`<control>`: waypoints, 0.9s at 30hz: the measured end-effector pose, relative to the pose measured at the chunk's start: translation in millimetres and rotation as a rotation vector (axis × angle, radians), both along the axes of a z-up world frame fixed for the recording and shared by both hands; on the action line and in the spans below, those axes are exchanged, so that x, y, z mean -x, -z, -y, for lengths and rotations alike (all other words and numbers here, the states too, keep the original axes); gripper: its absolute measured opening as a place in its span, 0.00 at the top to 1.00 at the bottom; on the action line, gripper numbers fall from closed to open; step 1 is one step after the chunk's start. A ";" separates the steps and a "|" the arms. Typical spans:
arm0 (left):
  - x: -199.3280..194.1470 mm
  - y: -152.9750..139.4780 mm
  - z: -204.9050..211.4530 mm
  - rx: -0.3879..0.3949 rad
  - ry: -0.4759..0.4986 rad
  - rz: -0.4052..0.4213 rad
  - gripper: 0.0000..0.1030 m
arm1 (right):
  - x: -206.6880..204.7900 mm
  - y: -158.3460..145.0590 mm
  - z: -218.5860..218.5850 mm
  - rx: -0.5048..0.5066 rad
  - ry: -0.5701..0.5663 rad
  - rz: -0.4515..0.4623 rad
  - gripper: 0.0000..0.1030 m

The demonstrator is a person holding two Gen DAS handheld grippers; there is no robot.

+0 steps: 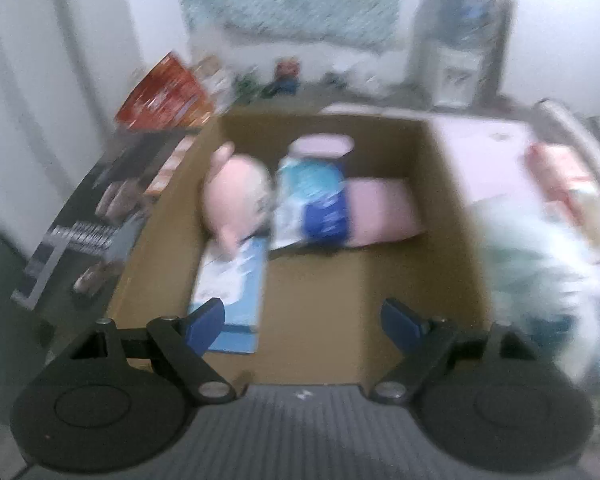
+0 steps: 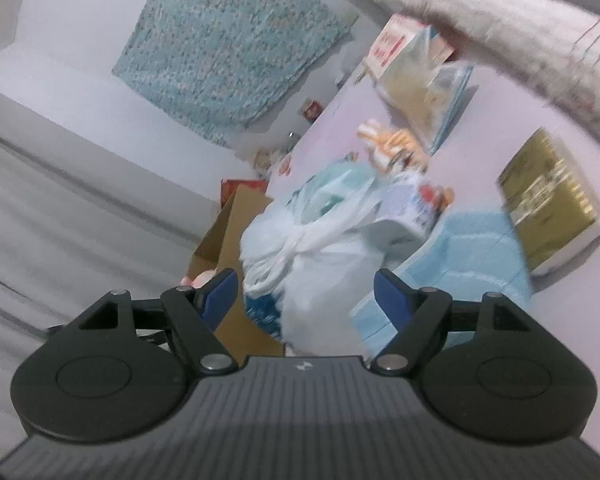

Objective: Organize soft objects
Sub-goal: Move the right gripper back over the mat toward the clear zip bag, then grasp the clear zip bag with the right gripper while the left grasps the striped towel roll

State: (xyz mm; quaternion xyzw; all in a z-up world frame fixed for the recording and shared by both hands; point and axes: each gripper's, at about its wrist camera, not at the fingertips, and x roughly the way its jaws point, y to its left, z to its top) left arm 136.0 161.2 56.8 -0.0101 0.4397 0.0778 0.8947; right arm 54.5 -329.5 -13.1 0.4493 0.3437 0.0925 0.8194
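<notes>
An open cardboard box [image 1: 380, 280] fills the left wrist view. Inside it lie a pink plush toy [image 1: 236, 196], a blue and white soft packet [image 1: 312, 200], a pink cushion [image 1: 384, 212] and a light blue pack [image 1: 232, 296]. My left gripper [image 1: 303, 320] hovers open above the box with nothing between its fingers. A knotted white plastic bag [image 2: 316, 240] sits between the fingers of my right gripper [image 2: 306, 296], whose pads stand just apart from it. The bag hangs at the box's edge [image 2: 228, 232] and shows blurred [image 1: 540, 256] in the left wrist view.
A pale pink table [image 2: 480, 128] carries a gold box [image 2: 548, 200], a light blue folded cloth [image 2: 460, 264] and clear snack bags [image 2: 420, 80]. A person's pale knitted sleeve [image 2: 500, 32] crosses above. A red pack [image 1: 168, 92] and dark box [image 1: 100, 220] lie left of the cardboard box.
</notes>
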 end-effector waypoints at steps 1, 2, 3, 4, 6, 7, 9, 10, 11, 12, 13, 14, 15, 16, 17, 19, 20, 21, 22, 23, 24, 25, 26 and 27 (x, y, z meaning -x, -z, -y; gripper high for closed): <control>4.0 -7.3 8.2 0.011 0.020 0.020 0.16 | 0.6 0.2 3.8 0.009 0.008 0.003 0.26; 6.8 -14.3 18.9 0.020 0.049 0.040 0.16 | 0.9 -0.1 6.8 0.016 0.013 0.007 0.26; 8.1 -20.6 30.9 0.025 0.082 0.061 0.15 | 1.1 -0.9 11.2 0.021 0.017 0.012 0.26; 8.8 -25.0 43.1 0.029 0.113 0.082 0.14 | -0.4 -1.5 13.5 0.027 0.018 0.014 0.26; 7.0 -30.7 73.1 0.043 0.180 0.115 0.13 | -6.4 -4.1 19.7 0.044 0.015 0.016 0.26; 4.3 -31.5 86.1 0.054 0.214 0.122 0.13 | -9.4 -6.1 22.7 0.054 0.011 0.018 0.25; -5.4 -28.9 117.4 0.079 0.286 0.127 0.13 | -19.8 -10.0 28.6 0.082 0.000 0.018 0.24; -12.2 -27.0 133.8 0.091 0.317 0.123 0.13 | -27.2 -12.4 32.3 0.101 -0.006 0.012 0.23; -15.2 -24.0 149.2 0.102 0.345 0.123 0.13 | -34.4 -14.3 35.6 0.121 -0.017 0.011 0.23; -20.1 -21.1 163.9 0.109 0.376 0.124 0.13 | -43.3 -16.5 39.9 0.150 -0.027 0.011 0.22; -25.9 -18.2 180.0 0.108 0.407 0.119 0.13 | -51.1 -17.1 44.0 0.174 -0.027 0.005 0.22; -30.6 -13.8 198.7 0.101 0.432 0.102 0.13 | -62.4 -17.3 48.6 0.202 -0.033 -0.003 0.22; -36.4 -9.2 211.9 0.100 0.454 0.092 0.13 | -70.8 -17.3 51.4 0.225 -0.037 -0.006 0.22; -46.5 -3.4 228.3 0.098 0.475 0.077 0.13 | -83.6 -16.7 55.2 0.262 -0.038 -0.015 0.22; -54.8 2.1 240.3 0.094 0.483 0.066 0.13 | -93.1 -16.3 56.9 0.292 -0.042 -0.022 0.22; -75.3 15.1 263.8 0.068 0.481 0.049 0.14 | -120.3 -13.0 60.3 0.370 -0.068 -0.029 0.22; -85.7 20.7 270.3 0.055 0.470 0.044 0.14 | -132.6 -11.6 61.6 0.402 -0.069 -0.042 0.22; -96.4 26.2 276.0 0.045 0.452 0.038 0.16 | -149.9 -7.4 62.2 0.440 -0.089 -0.057 0.22; -107.7 30.4 280.1 0.036 0.434 0.035 0.21 | -163.4 -2.7 62.4 0.463 -0.111 -0.065 0.22; -120.5 36.1 283.3 0.023 0.410 0.031 0.23 | -175.7 2.3 63.2 0.484 -0.115 -0.078 0.22; -130.1 40.7 284.1 0.015 0.385 0.025 0.29 | -190.8 9.6 64.0 0.509 -0.118 -0.100 0.22; -139.1 45.3 285.2 0.018 0.359 0.018 0.35 | -202.5 16.1 63.9 0.527 -0.134 -0.114 0.22; -149.7 49.8 284.3 0.032 0.331 0.007 0.37 | -210.1 21.8 63.1 0.544 -0.137 -0.120 0.22; -158.6 53.5 282.3 0.052 0.303 -0.008 0.40 | -220.5 28.4 63.2 0.570 -0.134 -0.129 0.22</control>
